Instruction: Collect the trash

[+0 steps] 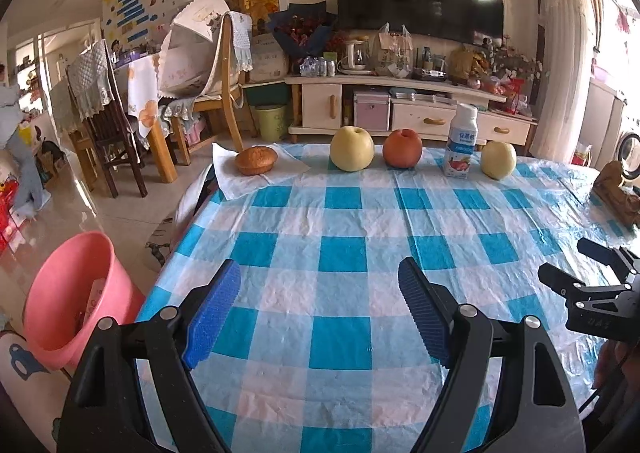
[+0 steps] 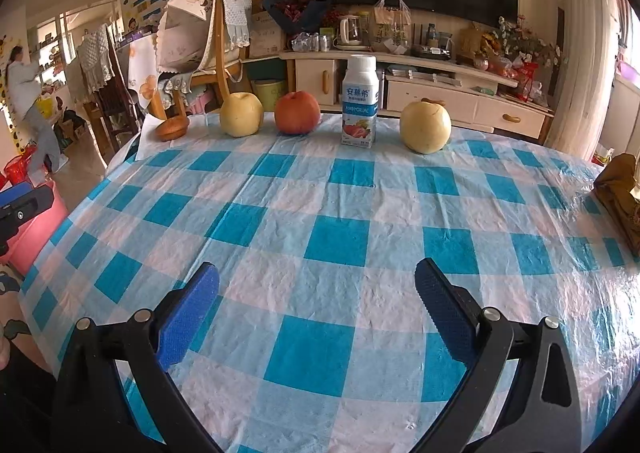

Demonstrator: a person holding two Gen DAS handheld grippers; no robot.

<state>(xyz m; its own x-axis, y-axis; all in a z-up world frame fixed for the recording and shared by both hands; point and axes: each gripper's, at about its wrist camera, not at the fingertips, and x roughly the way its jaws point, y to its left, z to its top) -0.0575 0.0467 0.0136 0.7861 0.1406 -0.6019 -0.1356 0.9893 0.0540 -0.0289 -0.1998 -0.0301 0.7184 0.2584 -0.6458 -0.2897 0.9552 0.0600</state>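
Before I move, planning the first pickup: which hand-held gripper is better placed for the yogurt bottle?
Right. The yogurt bottle stands almost straight ahead of the right hand-held gripper, open; for the left hand-held gripper it sits off to the right.

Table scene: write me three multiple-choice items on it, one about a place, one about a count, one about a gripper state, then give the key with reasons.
1. Where does the pink bucket stand?
A. on the floor by the table's left edge
B. on the table beside the bottle
C. on the TV cabinet

2. How many whole fruits stand in the row on the checked tablecloth?
A. one
B. three
C. five

3. What state is the left gripper in?
A. shut on the bottle
B. shut on nothing
C. open and holding nothing

Key:
1 A, the left wrist view shows it below the table edge, on the floor.
2 B, a yellow pear, a red apple and a second yellow pear stand in line with the yogurt bottle.
3 C, its fingers stand wide apart over bare cloth; the right gripper looks the same.
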